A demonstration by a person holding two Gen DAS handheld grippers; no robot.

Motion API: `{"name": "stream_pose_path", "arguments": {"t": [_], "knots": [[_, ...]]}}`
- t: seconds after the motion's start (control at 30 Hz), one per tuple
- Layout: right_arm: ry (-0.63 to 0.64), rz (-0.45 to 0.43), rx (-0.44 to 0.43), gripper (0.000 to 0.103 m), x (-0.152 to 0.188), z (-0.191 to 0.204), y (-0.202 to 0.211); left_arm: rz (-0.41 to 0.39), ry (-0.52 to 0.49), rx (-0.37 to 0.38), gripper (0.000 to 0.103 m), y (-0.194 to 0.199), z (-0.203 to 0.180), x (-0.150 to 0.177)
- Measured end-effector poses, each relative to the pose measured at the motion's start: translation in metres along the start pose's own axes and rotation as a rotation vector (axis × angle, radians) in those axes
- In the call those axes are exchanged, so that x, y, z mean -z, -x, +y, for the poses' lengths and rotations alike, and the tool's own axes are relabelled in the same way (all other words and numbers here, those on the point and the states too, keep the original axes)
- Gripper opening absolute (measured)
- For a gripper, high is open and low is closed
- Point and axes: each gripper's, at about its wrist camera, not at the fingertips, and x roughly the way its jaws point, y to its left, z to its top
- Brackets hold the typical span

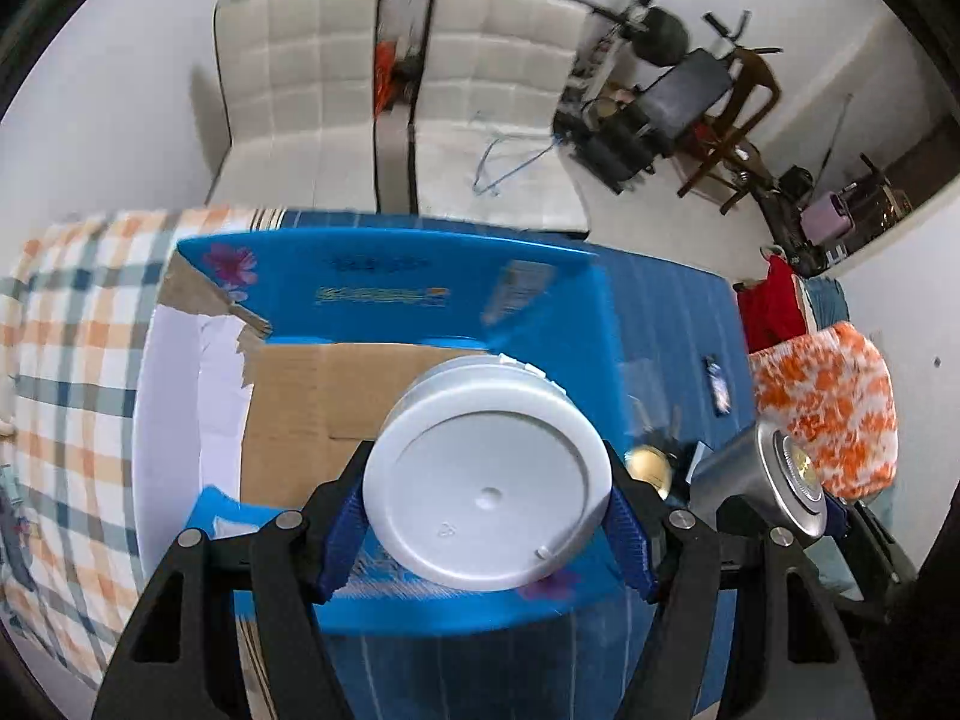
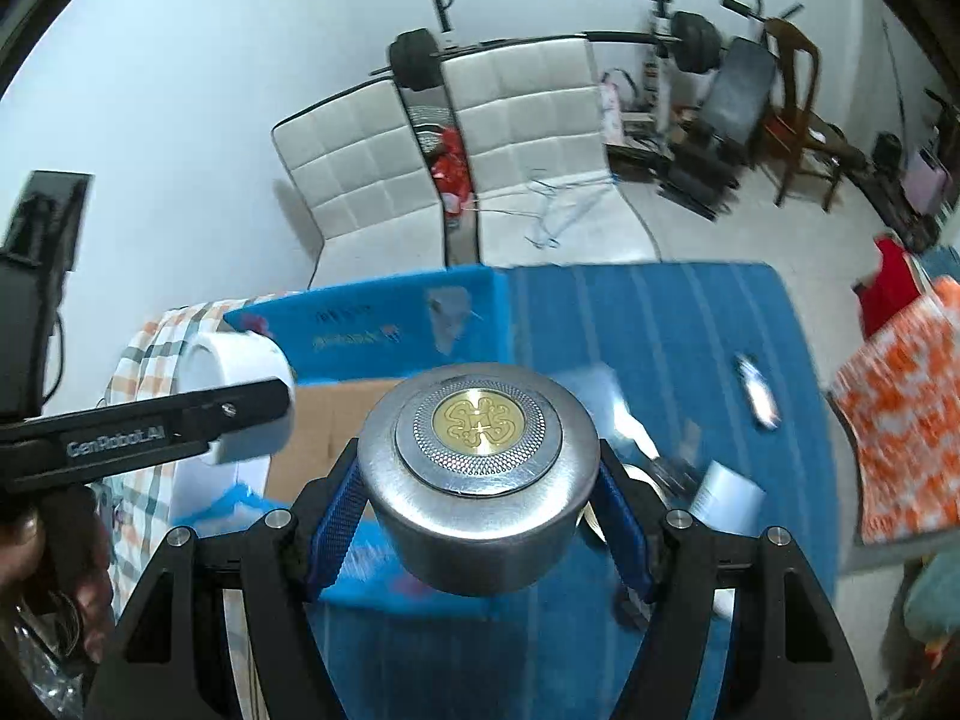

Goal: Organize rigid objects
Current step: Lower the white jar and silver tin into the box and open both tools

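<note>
"GenRobot.AI"-marked left claw point(image 2: 252, 408) clamping white jar point(image 1: 489, 483)

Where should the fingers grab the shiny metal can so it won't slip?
Across its round side wall, as the right gripper does now: one finger on each side of the metal can, with the gold-emblem end facing the camera. That end is broad and flat, so only the curved sides fit between the fingers.
</note>
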Motion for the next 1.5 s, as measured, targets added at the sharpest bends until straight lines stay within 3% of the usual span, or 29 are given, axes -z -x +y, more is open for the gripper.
{"name": "stream_pose_path", "arguments": {"t": [0.13,0.33,0.53,0.7,0.97,1.1,1.33,1.4,1.47,1.5], "knots": [[0.044,0.039,0.002,0.073,-0.020,0.032,-0.060,0.073,0.042,0.003,0.067,-0.046,0.046,-0.033],[0.062,0.161,0.024,0.073,-0.034,0.053,-0.158,0.211,0.062,0.035,0.067,-0.109,0.082,-0.059],[0.105,0.211,0.079,0.073,-0.029,0.066,-0.206,0.303,0.121,0.075,0.066,-0.144,0.105,-0.066],[0.103,0.263,0.085,0.074,-0.028,0.070,-0.235,0.373,0.101,0.073,0.066,-0.161,0.096,-0.062],[0.125,0.284,0.119,0.074,-0.030,0.070,-0.244,0.388,0.128,0.066,0.066,-0.163,0.097,-0.056],[0.119,0.341,0.125,0.074,-0.037,0.070,-0.248,0.420,0.140,0.062,0.066,-0.158,0.095,-0.053],[0.080,0.319,0.115,0.090,-0.039,0.062,-0.221,0.399,0.097,0.036,0.067,-0.121,0.083,-0.049],[0.048,0.316,0.109,0.093,-0.036,0.057,-0.209,0.372,0.093,0.032,0.071,-0.102,0.081,-0.046],[0.026,0.319,0.106,0.093,-0.031,0.055,-0.200,0.341,0.090,0.028,0.089,-0.085,0.080,-0.039],[0.011,0.325,0.106,0.093,-0.030,0.052,-0.195,0.324,0.086,0.021,0.092,-0.077,0.080,-0.037]]}}
